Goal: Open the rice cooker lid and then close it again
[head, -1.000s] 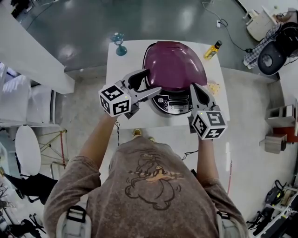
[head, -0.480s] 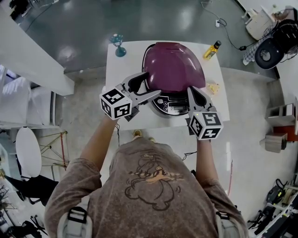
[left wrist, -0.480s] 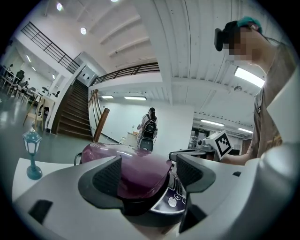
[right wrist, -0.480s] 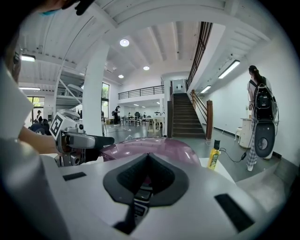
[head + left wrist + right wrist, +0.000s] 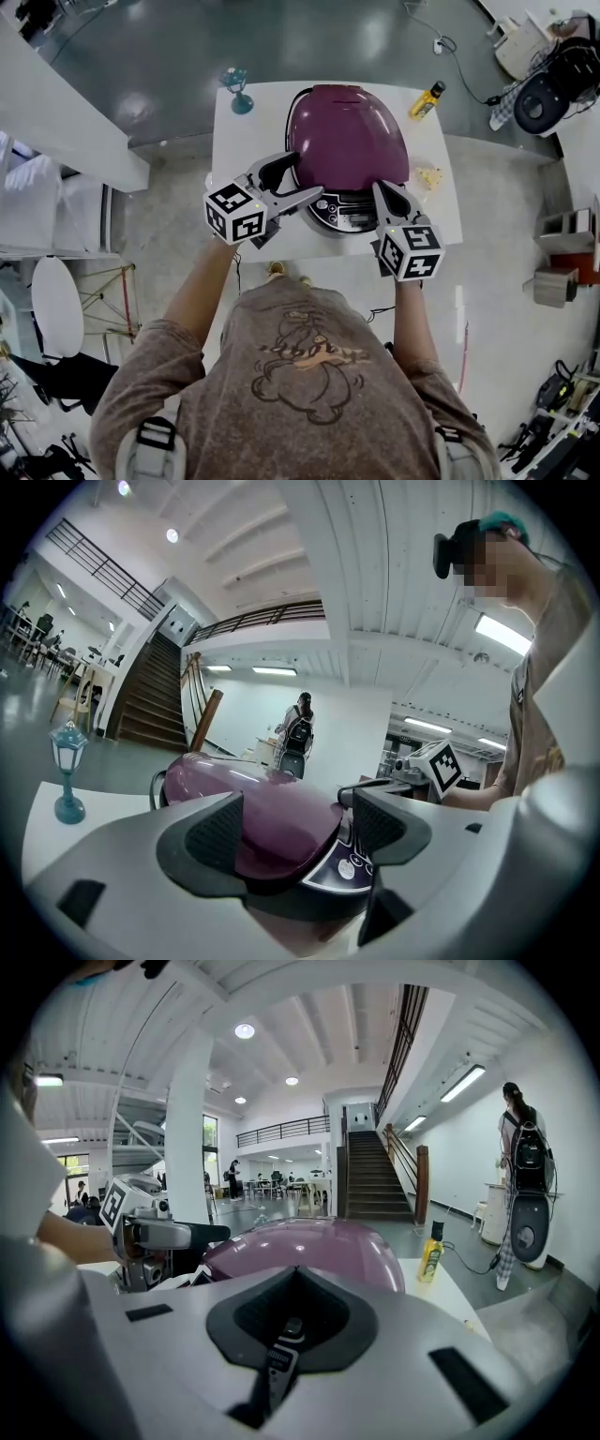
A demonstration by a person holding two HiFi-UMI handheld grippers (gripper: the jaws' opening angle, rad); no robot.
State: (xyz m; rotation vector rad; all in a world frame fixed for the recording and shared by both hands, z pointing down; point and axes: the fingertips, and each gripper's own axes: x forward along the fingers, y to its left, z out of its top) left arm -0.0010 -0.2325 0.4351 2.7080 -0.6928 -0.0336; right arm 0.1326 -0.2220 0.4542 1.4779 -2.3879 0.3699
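Right tool (image 5: 384,190) has edged nearer the rice cooker (image 5: 349,131), jaws together.

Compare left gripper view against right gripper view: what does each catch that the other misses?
Only the left gripper view: the teal lamp figurine, the cooker's control panel, and the left gripper with its jaws apart, nothing clamped. Only the right gripper view: the yellow bottle beside the cooker, and the right gripper with its jaws together. Both: the purple lid, down on the cooker, and the white table.
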